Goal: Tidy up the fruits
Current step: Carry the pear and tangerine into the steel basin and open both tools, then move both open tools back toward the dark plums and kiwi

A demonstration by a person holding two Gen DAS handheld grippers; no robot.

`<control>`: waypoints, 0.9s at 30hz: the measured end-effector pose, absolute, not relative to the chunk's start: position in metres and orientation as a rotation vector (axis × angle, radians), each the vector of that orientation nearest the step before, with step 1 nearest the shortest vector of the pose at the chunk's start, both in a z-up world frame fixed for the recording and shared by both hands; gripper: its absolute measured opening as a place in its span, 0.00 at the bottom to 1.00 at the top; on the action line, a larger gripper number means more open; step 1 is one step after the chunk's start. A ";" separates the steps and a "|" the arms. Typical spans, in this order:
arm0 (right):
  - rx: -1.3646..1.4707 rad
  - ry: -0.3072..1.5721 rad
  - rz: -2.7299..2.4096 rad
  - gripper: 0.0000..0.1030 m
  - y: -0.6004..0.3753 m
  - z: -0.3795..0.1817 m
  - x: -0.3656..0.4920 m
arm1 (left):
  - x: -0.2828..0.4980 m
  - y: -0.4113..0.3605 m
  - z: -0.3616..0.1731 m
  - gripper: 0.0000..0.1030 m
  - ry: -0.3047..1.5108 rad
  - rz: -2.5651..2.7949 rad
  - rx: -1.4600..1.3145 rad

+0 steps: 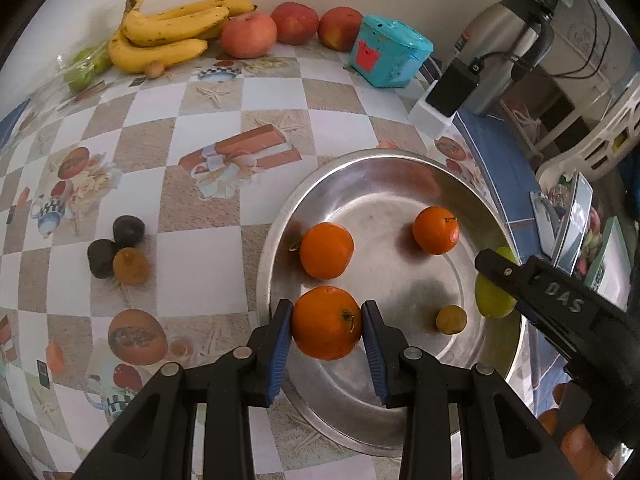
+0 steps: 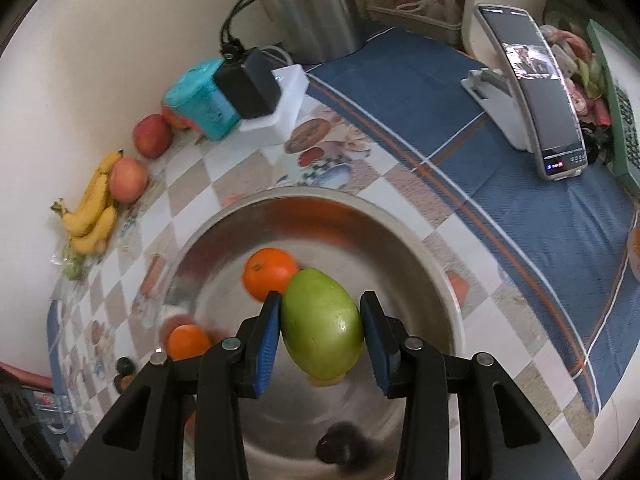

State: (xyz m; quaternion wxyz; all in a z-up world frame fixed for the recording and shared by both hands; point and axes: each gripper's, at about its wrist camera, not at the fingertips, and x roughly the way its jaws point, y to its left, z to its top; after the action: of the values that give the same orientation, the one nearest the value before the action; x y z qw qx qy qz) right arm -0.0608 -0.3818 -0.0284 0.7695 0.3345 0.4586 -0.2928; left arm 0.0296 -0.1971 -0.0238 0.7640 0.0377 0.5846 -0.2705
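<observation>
My left gripper [image 1: 327, 326] is shut on an orange [image 1: 326, 322], held just over the near left part of a steel bowl [image 1: 404, 168]. Two more oranges [image 1: 326, 250] [image 1: 435, 230] and a small brown fruit [image 1: 451, 319] lie inside the bowl. My right gripper [image 2: 320, 332] is shut on a green mango [image 2: 322, 326] above the same steel bowl [image 2: 436, 276]; in the left wrist view that mango [image 1: 492, 300] shows at the bowl's right rim, half hidden by the right gripper's finger. Under it lie oranges [image 2: 269, 272] [image 2: 188, 340].
Bananas [image 1: 168, 32], three apples [image 1: 248, 34] and a teal box [image 1: 390, 50] line the back wall. Two dark fruits [image 1: 128, 230] and a brown one [image 1: 131, 266] sit left of the bowl. A kettle [image 1: 504, 36], charger block [image 1: 436, 114] and phone on a stand [image 2: 532, 92] stand to the right.
</observation>
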 end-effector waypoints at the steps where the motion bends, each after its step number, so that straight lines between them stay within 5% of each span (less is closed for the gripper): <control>1: 0.723 1.004 -0.645 0.41 -0.382 -0.031 -0.061 | 0.029 -0.198 -0.024 0.36 1.270 -0.589 0.086; 17: 0.722 1.039 -0.683 0.41 -0.387 -0.038 -0.063 | 0.031 -0.197 -0.029 0.38 1.293 -0.595 0.074; 21: 0.718 1.022 -0.684 0.44 -0.387 -0.034 -0.063 | 0.031 -0.196 -0.025 0.50 1.283 -0.608 0.050; 27: 0.695 0.975 -0.672 0.44 -0.384 -0.015 -0.065 | 0.033 -0.193 -0.014 0.51 1.259 -0.611 0.036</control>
State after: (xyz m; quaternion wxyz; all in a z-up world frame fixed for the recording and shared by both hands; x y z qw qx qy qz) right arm -0.0645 -0.3835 -0.0151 0.7735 0.3211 0.4499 -0.3102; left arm 0.0329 -0.1934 -0.0143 0.7650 0.0164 0.5793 -0.2810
